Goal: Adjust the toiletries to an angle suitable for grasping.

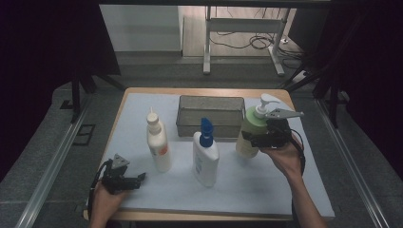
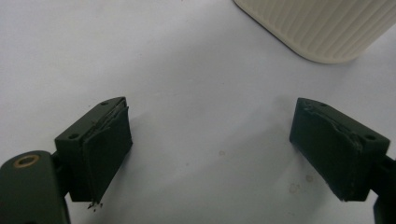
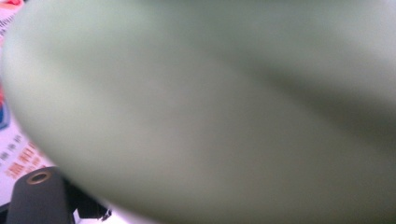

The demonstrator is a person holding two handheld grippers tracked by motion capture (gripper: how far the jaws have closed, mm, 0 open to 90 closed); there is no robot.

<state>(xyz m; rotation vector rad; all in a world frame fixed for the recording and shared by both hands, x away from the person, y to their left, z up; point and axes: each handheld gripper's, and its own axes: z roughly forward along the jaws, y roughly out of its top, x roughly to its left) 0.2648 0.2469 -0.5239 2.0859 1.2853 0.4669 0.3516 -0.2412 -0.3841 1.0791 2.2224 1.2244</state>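
While the green pump bottle point(image 1: 250, 130) is standing upright on the right part of the white mat point(image 1: 247, 185), just right of the wire basket point(image 1: 210, 115), the right gripper point(image 1: 256, 139) is pressing against its near right side; whether its jaws are clamping the bottle cannot be told, as the bottle's blurred green wall is lying right across the right gripper view. Left of it, the blue-capped bottle point(image 1: 205, 154) and the white nozzle bottle point(image 1: 158, 141) are standing apart. The left gripper point(image 1: 136, 180) is resting at the near left, its jaws spread wide over bare mat.

High view above the near edge facing forward-down, left gripper view skimming white mat point(image 2: 196, 70), right gripper view pressed against green bottle point(image 3: 210, 107)
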